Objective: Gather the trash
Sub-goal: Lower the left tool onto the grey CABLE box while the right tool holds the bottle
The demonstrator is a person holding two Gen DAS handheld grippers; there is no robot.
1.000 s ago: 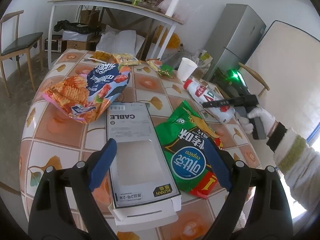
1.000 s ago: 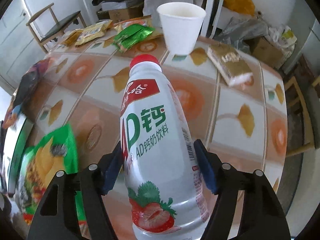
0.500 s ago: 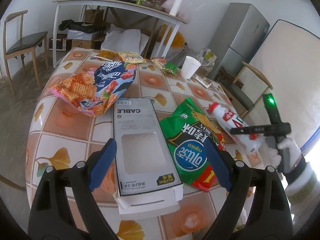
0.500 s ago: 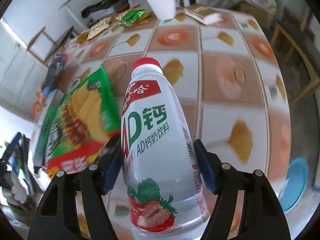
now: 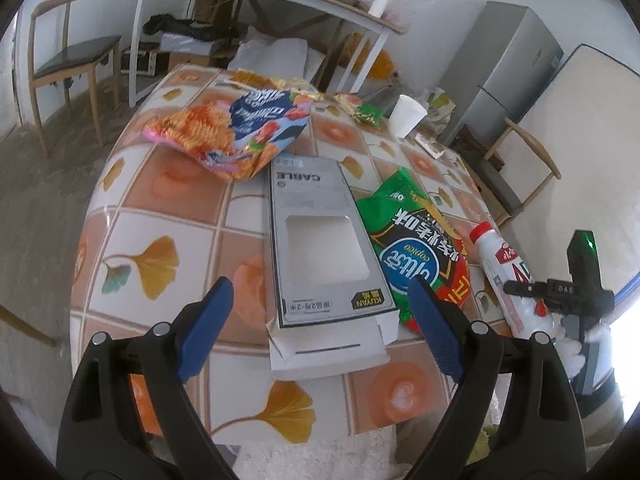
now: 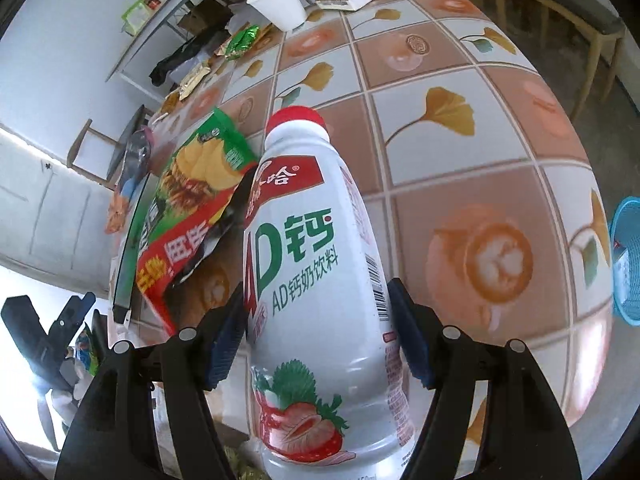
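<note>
Jaws across bottle (image 6: 320,300), cap forward

The tablecloth (image 5: 168,216) has orange and white squares with yellow leaves. The bottle (image 6: 320,280) is white with a red cap, green lettering and a strawberry. The near chip bag (image 5: 416,240) is green, the box (image 5: 316,240) grey, the cup (image 5: 406,116) white.

Both grippers, left gripper (image 5: 320,328) and right gripper (image 6: 316,332), have black frames, blue ribbed pads, silver screws; a white fuzzy glove (image 5: 568,350) shows beside the right one.
</note>
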